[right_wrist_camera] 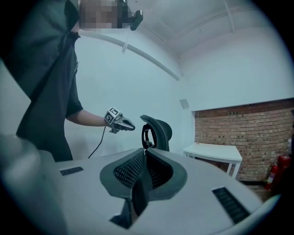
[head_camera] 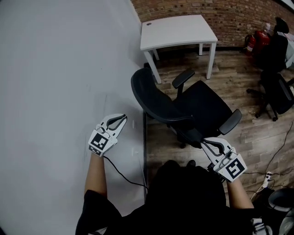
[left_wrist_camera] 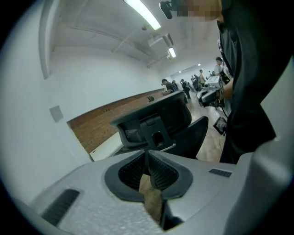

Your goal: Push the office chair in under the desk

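Note:
A black office chair [head_camera: 193,108] stands on the wood floor, pulled out from the white desk [head_camera: 177,31] behind it and turned at an angle. My left gripper [head_camera: 121,120] is shut and empty, held in the air left of the chair's backrest, apart from it. My right gripper [head_camera: 205,143] is shut and empty too, close to the chair's near armrest [head_camera: 229,121]. The left gripper view shows its closed jaws [left_wrist_camera: 148,153] pointing at the chair's back [left_wrist_camera: 156,124]. In the right gripper view the shut jaws [right_wrist_camera: 144,151] face the backrest [right_wrist_camera: 156,131], the desk [right_wrist_camera: 213,151] and the left gripper [right_wrist_camera: 125,124].
A white wall [head_camera: 59,69] runs along the left, a brick wall [head_camera: 229,13] behind the desk. Another black chair [head_camera: 275,78] and red fire extinguishers [head_camera: 257,41] are at the right. Cables and a bin [head_camera: 280,202] lie at the lower right.

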